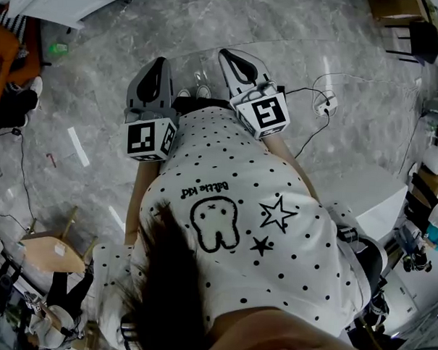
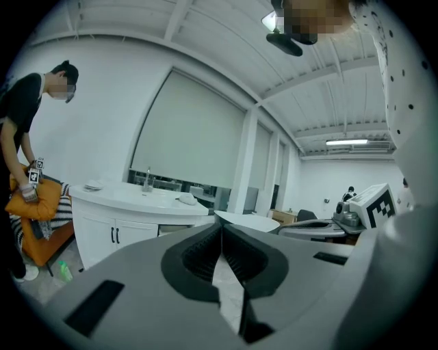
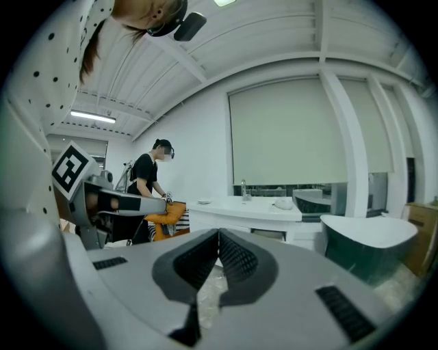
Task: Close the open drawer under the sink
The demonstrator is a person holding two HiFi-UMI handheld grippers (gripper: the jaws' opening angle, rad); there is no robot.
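— While those two grippers hang out in front of the dotted white shirt, what do they have hold of?
— Nothing. The left gripper (image 2: 221,231) has its ribbed black pads (image 2: 202,256) pressed together at the tips, with only floor showing below them. The right gripper (image 3: 219,237) is the same, jaws closed with no object in them. Both are smooth grey shells, each carrying a black-and-white marker cube (image 1: 149,138).
— How are they held?
— Side by side, near each other, pointing forward and somewhat down over the glossy grey marble floor (image 1: 99,93).
— And the drawer?
— Across the room, under the top of the white sink cabinet (image 2: 130,202), whose front curves round. The drawer (image 2: 174,230) stands open, a dark gap just right of two flat doors (image 2: 102,236) with short black handles. A slim metal tap (image 2: 147,179) rises from the top.
— Room to move?
— Plenty. Open floor lies between grippers and cabinet, which are well apart. A white power strip (image 1: 325,105) with its black cable lies to the right. Another person (image 2: 24,116) bends over something orange at the cabinet's left.
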